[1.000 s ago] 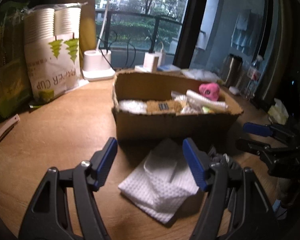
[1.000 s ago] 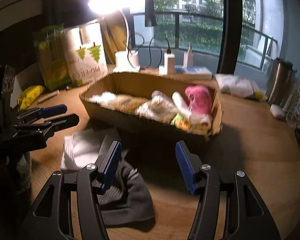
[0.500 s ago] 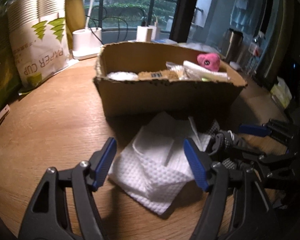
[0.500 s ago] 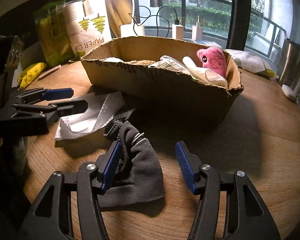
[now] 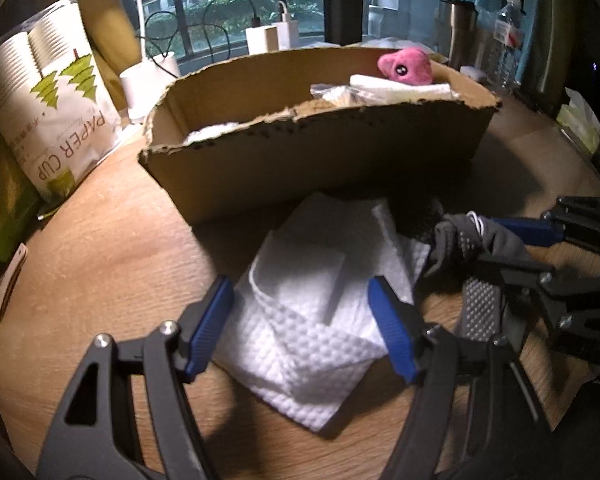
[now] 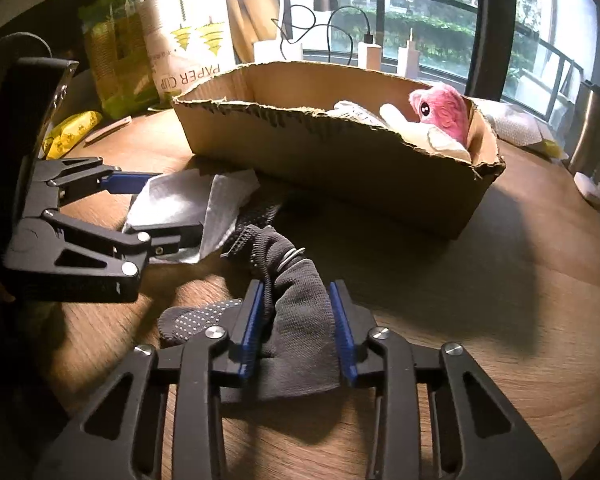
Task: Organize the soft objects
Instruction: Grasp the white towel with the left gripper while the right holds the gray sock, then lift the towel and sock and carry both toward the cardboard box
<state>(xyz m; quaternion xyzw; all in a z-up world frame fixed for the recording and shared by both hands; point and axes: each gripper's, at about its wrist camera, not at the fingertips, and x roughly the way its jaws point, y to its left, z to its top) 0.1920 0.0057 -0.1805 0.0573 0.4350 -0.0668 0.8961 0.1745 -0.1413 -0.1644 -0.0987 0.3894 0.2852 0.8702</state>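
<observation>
A white waffle cloth [image 5: 312, 312] lies on the wooden table in front of a cardboard box [image 5: 320, 160]. My left gripper [image 5: 300, 320] is open, its fingers on either side of the cloth, low over it. A grey dotted sock [image 6: 296, 320] lies to the right of the cloth. My right gripper [image 6: 298, 320] has closed in on the sock, its pads pressing the bunched fabric. The box [image 6: 340, 160] holds a pink plush toy [image 6: 440, 108] and other soft things. The cloth [image 6: 196, 204] and left gripper [image 6: 148, 208] also show in the right wrist view.
A paper cup pack [image 5: 52, 120] and a green bag [image 6: 116, 52] stand at the left. Chargers [image 5: 272, 38] and cables sit behind the box. A steel flask [image 6: 592, 124] stands at the far right. A yellow packet [image 6: 72, 132] lies at the left.
Both grippers came down and forward toward the table. The left now straddles the white cloth. The right narrowed from wide open onto the grey sock.
</observation>
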